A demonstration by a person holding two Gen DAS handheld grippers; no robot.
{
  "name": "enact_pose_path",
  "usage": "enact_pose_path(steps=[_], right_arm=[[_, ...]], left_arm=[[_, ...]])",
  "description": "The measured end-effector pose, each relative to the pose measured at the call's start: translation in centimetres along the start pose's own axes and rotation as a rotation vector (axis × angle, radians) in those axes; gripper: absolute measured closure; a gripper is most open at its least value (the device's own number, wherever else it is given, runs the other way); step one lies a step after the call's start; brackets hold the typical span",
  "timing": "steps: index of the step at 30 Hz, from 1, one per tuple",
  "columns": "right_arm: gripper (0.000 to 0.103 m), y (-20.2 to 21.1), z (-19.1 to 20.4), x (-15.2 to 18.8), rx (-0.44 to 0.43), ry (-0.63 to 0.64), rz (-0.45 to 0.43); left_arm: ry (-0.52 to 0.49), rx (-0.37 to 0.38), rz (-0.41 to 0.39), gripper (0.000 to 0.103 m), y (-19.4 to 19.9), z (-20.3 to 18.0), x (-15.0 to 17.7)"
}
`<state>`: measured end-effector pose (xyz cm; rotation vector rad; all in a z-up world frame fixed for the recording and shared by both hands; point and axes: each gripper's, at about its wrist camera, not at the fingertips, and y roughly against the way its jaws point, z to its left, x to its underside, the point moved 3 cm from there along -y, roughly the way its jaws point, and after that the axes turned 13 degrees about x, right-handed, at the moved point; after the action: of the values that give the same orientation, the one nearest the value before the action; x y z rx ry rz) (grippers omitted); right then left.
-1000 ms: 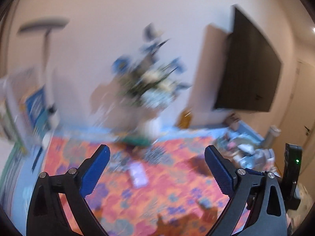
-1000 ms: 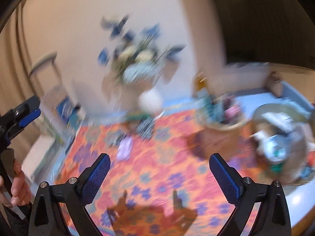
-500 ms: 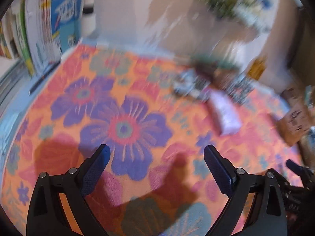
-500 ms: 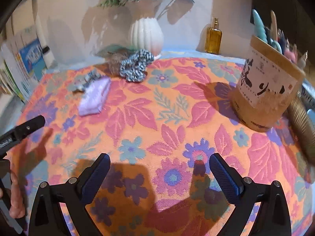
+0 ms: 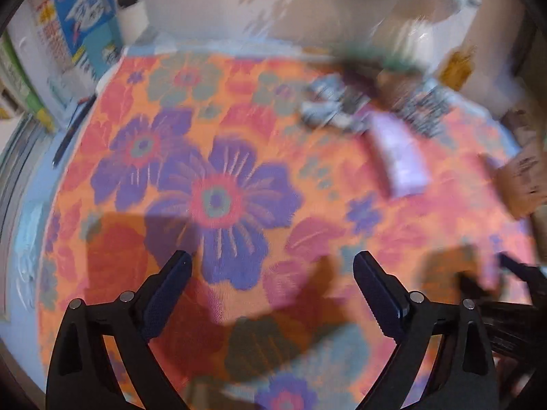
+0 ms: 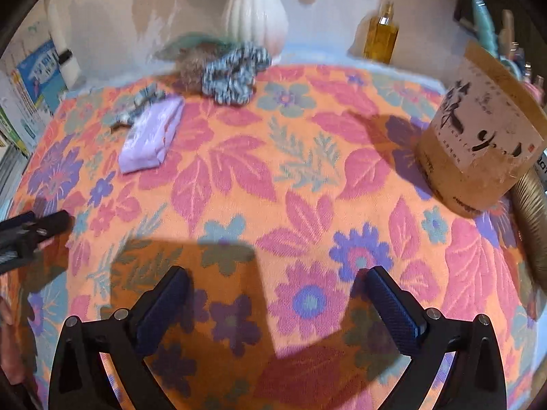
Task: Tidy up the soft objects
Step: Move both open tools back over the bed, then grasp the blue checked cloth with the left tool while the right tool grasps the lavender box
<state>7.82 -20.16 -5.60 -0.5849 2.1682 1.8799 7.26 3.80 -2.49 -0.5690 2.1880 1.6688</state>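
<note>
Tongs on both sides, left [image 5: 270, 266] and right [image 6: 271, 282], hung spread wide, gripping nothing, over bare floral surface [image 6: 307, 177]; checkered scrunchie [image 6: 236, 71] and lilac packet [image 6: 150, 136] sat near the far edge.

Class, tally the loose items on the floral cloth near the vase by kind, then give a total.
Scrunchies: 2, checked and brown fuzzy
Lilac packet: 1
Grey bow: 1
Total: 4
</note>
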Motion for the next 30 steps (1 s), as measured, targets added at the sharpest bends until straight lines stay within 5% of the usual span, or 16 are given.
enact_pose_path(steps=[4, 11, 15, 18, 20, 22, 24, 26, 30], right_arm=[[0.0, -0.8, 1.4, -3.1, -0.042, 0.046, 0.144], [0.0, 0.5, 6.1, -6.7, -0.205, 0.035, -0.038], [0.001, 0.5, 8.8, -7.8, -0.168, 0.074, -0.123], [0.015, -1.0, 10.0, -8.3, -0.125, 0.079, -0.126], [0.02, -1.3, 10.5, -8.4, -0.088, 0.084, -0.162], [0.037, -1.3, 10.9, -8.8, -0.078, 0.094, -0.182], [0.058, -1.1, 11.1, -8.9, -0.066, 0.096, -0.206], [0.062, -1.1, 11.0, -8.8, -0.086, 0.094, -0.215], [0.062, -0.7, 10.1, -7.7, -0.103, 0.074, -0.2]], left_arm=[[-0.099, 0.061, -0.122, 0.005, 3.8, -1.4, -3.8], [-0.105, 0.156, -0.137, 0.007, -3.0, -0.4, -9.6], [-0.082, 0.216, -0.106, 0.009, -6.5, -0.9, -10.8], [-0.093, 0.217, -0.1, 0.009, -8.3, -1.2, -10.9], [-0.109, 0.192, -0.087, 0.02, -9.1, -1.3, -10.5], [-0.138, 0.161, -0.103, 0.032, -9.0, -1.7, -10.6], [-0.154, 0.159, -0.101, 0.056, -9.1, -2.0, -10.4], [-0.166, 0.174, -0.111, 0.083, -8.9, -2.2, -10.3], [-0.187, 0.158, -0.122, 0.084, -8.1, -2.3, -9.9]])
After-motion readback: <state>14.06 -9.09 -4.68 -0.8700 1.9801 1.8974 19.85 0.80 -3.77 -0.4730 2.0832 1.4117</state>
